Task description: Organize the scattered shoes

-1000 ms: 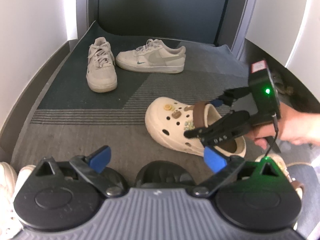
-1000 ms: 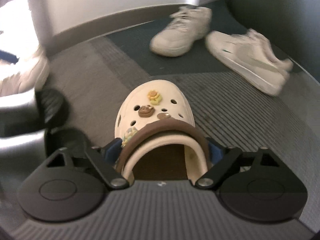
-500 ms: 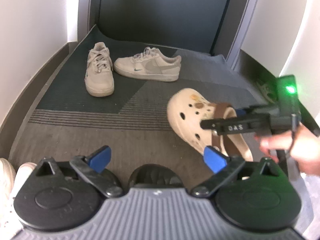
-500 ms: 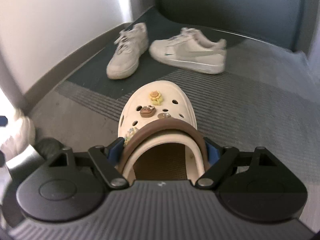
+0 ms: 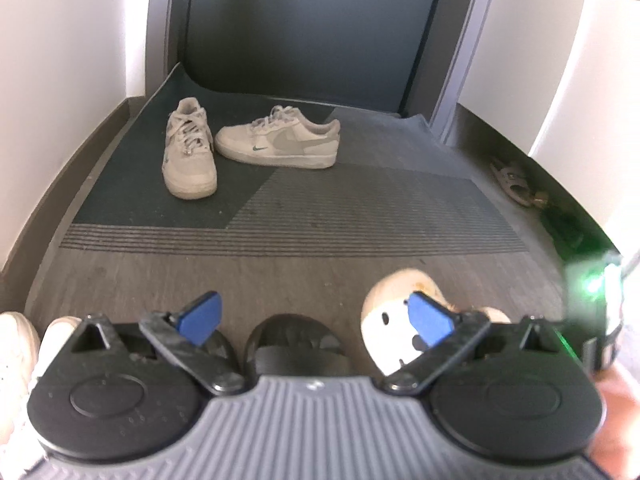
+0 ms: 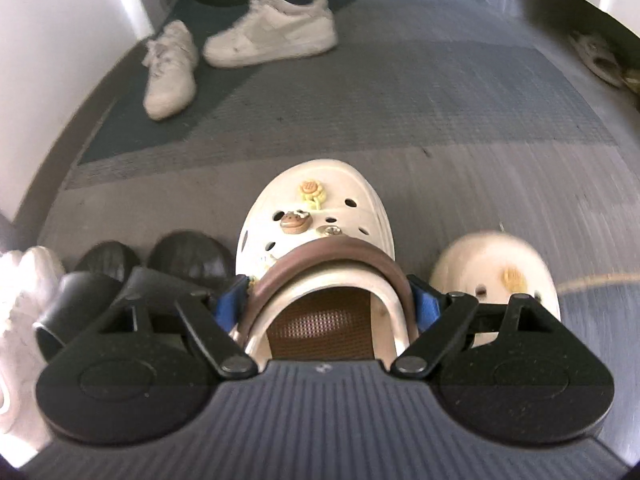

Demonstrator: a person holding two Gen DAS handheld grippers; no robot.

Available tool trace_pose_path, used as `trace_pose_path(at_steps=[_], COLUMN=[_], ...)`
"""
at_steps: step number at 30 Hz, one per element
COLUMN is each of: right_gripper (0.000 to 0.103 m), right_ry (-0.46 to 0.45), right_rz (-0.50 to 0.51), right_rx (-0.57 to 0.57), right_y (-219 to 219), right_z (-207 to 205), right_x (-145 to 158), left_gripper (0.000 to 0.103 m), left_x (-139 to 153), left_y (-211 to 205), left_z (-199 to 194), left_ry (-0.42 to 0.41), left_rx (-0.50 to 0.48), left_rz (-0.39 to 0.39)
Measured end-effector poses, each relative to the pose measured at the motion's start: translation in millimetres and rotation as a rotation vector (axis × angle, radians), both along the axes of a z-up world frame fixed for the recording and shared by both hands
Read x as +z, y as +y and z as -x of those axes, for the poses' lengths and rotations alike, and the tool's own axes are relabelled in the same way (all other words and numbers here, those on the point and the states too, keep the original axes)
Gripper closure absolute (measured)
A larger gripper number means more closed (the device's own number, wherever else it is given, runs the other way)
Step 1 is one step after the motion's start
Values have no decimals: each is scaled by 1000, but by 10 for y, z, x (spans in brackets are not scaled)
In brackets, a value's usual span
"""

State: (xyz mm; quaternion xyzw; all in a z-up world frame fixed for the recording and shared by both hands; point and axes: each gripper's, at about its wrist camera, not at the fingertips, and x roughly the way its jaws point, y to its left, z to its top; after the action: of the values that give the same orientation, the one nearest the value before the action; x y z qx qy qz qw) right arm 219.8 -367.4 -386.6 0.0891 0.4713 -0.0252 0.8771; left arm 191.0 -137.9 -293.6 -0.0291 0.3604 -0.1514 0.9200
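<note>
My right gripper (image 6: 326,306) is shut on a cream clog (image 6: 316,220) with charms and a brown strap, its blue pads pressing the clog's sides near the heel opening. The clog's toe points toward the far door. A matching cream clog (image 6: 496,268) sits just to its right on the floor. A pair of black shoes (image 6: 188,256) lies to its left. In the left wrist view, my left gripper (image 5: 316,316) is open with nothing between its fingers, above a black shoe (image 5: 296,336); the held clog (image 5: 392,300) shows behind its right finger. Two beige sneakers (image 5: 276,140) lie far back.
A white sneaker (image 6: 20,300) lies at the left edge beside the black pair. A sandal (image 5: 514,182) rests by the right wall. A dark door (image 5: 312,28) closes the far end, and white walls flank the grey carpet (image 5: 320,220).
The right gripper has carried the clog toward the near side and rolled it level; it now sits between the black shoes and the second clog. The left gripper drew back and up slightly.
</note>
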Motion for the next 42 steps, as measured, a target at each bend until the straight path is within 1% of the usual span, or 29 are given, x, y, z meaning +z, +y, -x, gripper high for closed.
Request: trace_pose_path(at_steps=[3,7,11,15,19,21,22,25,27,30,32,33,34,35,37,40,42], right_gripper=[17,18,18,19,18,19,19,18,18,16,18,18,20,27,34,37,47], right_ry=[26,24,56,85,58,25,13,-56,-71,-55,-60,-61,-62,-69,-86,-125,-122], right_rz=[10,10,-61,-126,-198,-290,-308,-307,-320,-310,-352,-356,-349,-334,-312,-298,-322], right_rx=[-44,-72,-105,-149,-123,-127,-131,-172,-192,-282,-320,-328,-326,-325,-327,-339,-350], right_y=[49,140,162,153,39,-129,-178,-397,-491,-600,-675,-691,-692,-696,-729,-804,-861], right_z=[44,121,122,164,271,422,465,792,962,1169,1277,1300,1298,1282,1255,1186,1124], right_x=[-154,-180,-161,-137,-118,-43,-18,115,107,49,-4,-31,-41,-51,-66,-100,-205], left_gripper=[3,3,3,3,3,3,3,3,3,3,3,3,3,3,3,3,3], left_x=[9,-55,-143,-201,-209,-217,-224,-264,-284,-299,-306,-313,-320,-329,-350,-370,-389], left_y=[-19,-68,-152,-251,-263,-247,-240,-231,-236,-269,-306,-326,-344,-363,-404,-466,-512], left_z=[15,-44,-91,-88,-84,-78,-79,-116,-141,-138,-130,-123,-117,-118,-128,-123,-110], left_ry=[-11,8,34,33,28,24,23,39,53,52,48,47,45,46,50,52,53], left_rx=[3,18,18,1,-10,-12,-10,0,6,3,-5,-8,-9,-8,-3,-9,-19], left_rz=[-8,-15,-20,-41,-31,-35,-38,-42,-41,-47,-53,-57,-61,-62,-63,-67,-72])
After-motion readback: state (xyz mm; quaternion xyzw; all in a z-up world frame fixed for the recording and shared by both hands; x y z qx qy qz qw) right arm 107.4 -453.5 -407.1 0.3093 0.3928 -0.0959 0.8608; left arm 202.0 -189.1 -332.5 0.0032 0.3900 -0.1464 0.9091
